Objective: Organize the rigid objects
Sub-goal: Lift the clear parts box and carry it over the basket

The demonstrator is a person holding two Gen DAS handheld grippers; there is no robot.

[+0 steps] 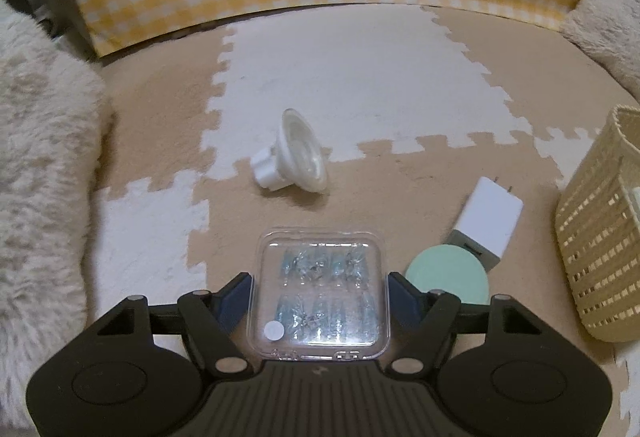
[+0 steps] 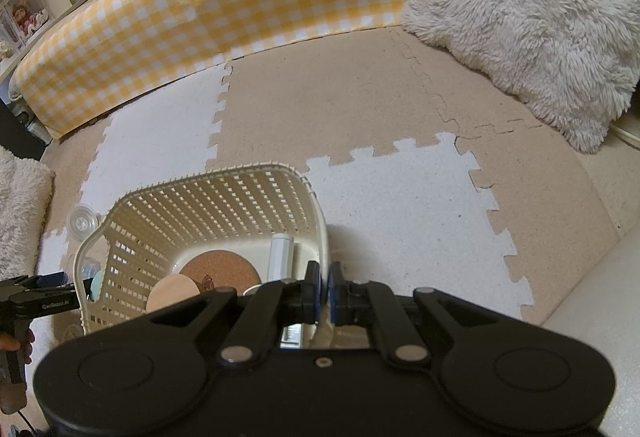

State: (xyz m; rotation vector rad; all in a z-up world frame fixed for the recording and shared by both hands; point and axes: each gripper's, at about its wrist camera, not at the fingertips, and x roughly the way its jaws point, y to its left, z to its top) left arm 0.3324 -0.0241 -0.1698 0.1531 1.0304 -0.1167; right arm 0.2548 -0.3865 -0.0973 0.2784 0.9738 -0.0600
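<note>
Left gripper (image 1: 320, 297) is low centre in its own view, jaws set either side of a clear plastic case (image 1: 322, 289) of small blue bits. The blue pads sit at the case's two side walls. Whether they already press, I cannot tell; no gap shows on either side.

Step in hand, as I judge it: take the case and carry it to the basket (image 1: 600, 237) at right edge of the frame. To do it well: grip square on the flat side walls, low enough that the lid seam is not squeezed open. Lift straight before swinging right. The shell looks slick, so a skewed pinch may let it twist out.

In the way: a mint-green disc (image 1: 448, 273) just right of the case, near the right jaw, and a white charger (image 1: 486, 221) lying against the disc's far edge. Both lie on the path to the basket, so clear them by height. A white funnel-shaped piece (image 1: 292, 153) lies on its side, upper centre, well apart.

Right gripper (image 2: 324, 289), jaws pressed together on the basket's near rim (image 2: 325, 237), seemingly steadying it. Inside are a cork disc (image 2: 220, 269), a pale wooden disc (image 2: 172, 293) and a white tube (image 2: 280, 253). Room remains.

The floor is foam puzzle mat (image 1: 360, 77).
</note>
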